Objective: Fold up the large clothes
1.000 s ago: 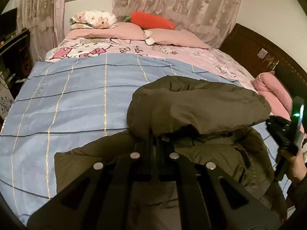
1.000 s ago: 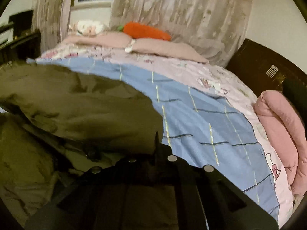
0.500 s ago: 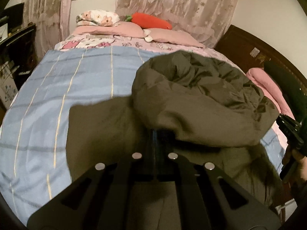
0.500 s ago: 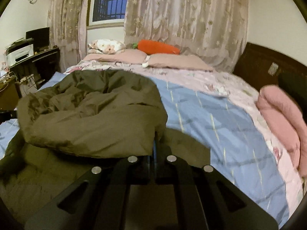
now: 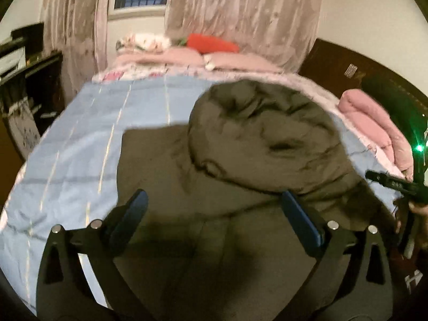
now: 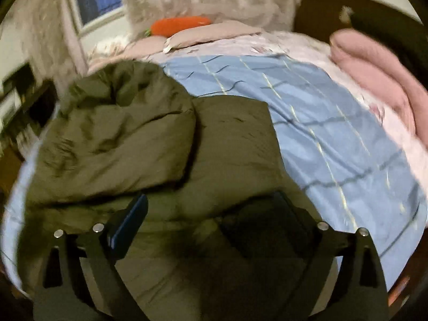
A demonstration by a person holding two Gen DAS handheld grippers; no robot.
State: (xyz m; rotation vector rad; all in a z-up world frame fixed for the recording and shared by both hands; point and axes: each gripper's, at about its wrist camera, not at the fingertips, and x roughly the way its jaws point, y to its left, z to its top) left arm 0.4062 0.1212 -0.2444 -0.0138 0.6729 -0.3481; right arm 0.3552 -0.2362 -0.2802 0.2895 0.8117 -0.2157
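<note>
A bulky olive-green padded coat (image 5: pixel 262 139) lies on the blue striped bed cover (image 5: pixel 88 139), its upper part folded over into a thick roll. My left gripper (image 5: pixel 214 196) hovers over the coat's flat near part. Its jaws are opening, the blue pads (image 5: pixel 137 208) stand wide and press on nothing. In the right wrist view the coat (image 6: pixel 120 133) fills the left and the bed cover (image 6: pixel 321 107) the right. My right gripper (image 6: pixel 211 198) is also opening above the cloth, gripping nothing. A hand (image 5: pixel 417 208) shows at the left view's right edge.
Pink pillows (image 5: pixel 235 61) and an orange carrot plush (image 5: pixel 211 42) lie at the bed's far end under curtains. A folded pink blanket (image 6: pixel 374 75) sits at the right edge against a dark headboard (image 5: pixel 347 64). Dark furniture (image 5: pixel 32 85) stands left of the bed.
Both grippers were shut on the coat's edge and carried it toward the pillows. Now both are open and the folded part rests on the coat.
</note>
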